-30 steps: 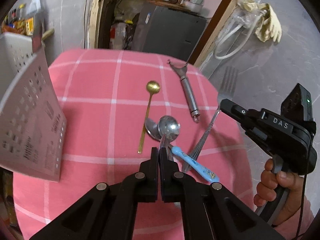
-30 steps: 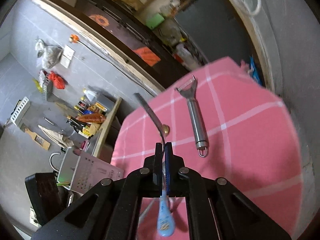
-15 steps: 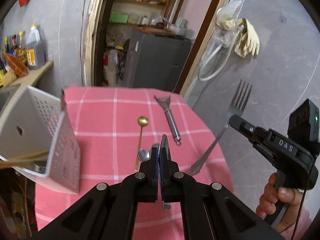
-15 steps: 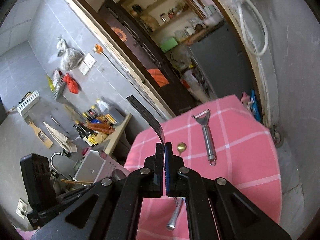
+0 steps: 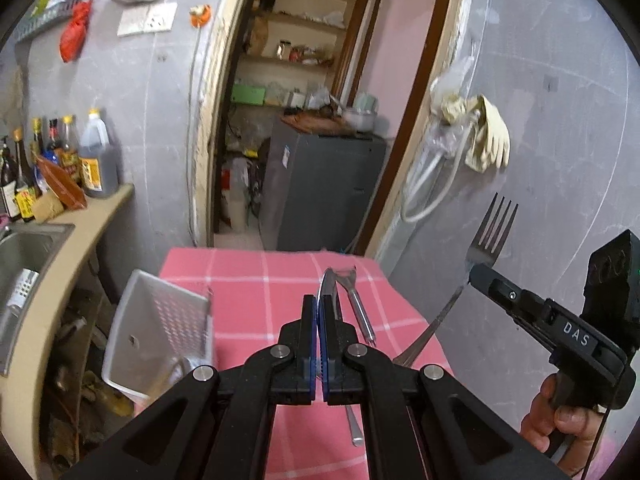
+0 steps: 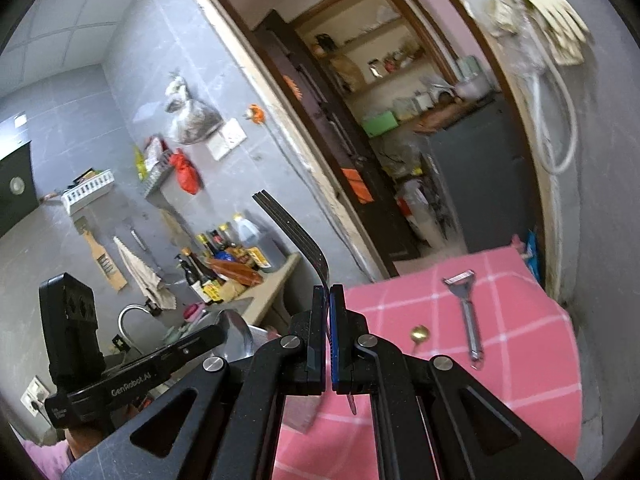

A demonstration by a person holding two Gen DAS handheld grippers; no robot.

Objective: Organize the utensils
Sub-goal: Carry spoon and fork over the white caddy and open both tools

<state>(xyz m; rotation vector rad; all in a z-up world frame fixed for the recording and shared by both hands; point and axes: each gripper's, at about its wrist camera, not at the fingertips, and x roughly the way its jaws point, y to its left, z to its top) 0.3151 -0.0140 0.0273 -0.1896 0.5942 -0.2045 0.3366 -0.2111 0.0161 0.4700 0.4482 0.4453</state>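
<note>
Five things can be counted here, tbh: one fork (image 5: 490,236), one peeler (image 6: 466,308), one silver spoon (image 6: 236,332), one gold spoon (image 6: 419,334) and one white basket (image 5: 160,320).

From the left wrist, the spoon (image 5: 329,286) shows only as a thin edge above the shut fingers (image 5: 308,322), its handle (image 5: 354,424) partly masked by the gripper body. The basket (image 5: 160,332) blurs at its 5 o'clock corner. From the right wrist, the fork (image 6: 298,236) handle disappears between the pads (image 6: 335,336), and the gloves (image 6: 556,20) at 1 o'clock are smeared. The gold spoon (image 6: 419,334) is half hidden behind the linkage.
</note>
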